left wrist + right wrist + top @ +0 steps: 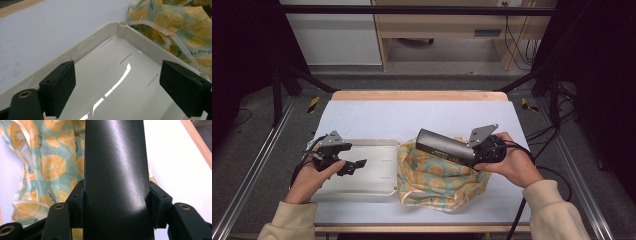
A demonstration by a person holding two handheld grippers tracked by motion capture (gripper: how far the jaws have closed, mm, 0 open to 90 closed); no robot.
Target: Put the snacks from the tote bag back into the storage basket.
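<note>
Above the patterned cloth (437, 175), right gripper (116, 207) clamped around a dark cylinder (444, 146); left gripper (117, 85) spread.

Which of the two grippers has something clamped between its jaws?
The right gripper: its jaws press both sides of a dark box. The left gripper is open above the white tray.

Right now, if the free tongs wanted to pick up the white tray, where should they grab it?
Probably the tray's raised rim. The left tongs hang open over its shiny bare floor, which is too flat and wide to pinch. The rim stands up like a thin wall, so come from above, one pad inside, one outside, away from the fruit-print cloth lying against one edge.
</note>
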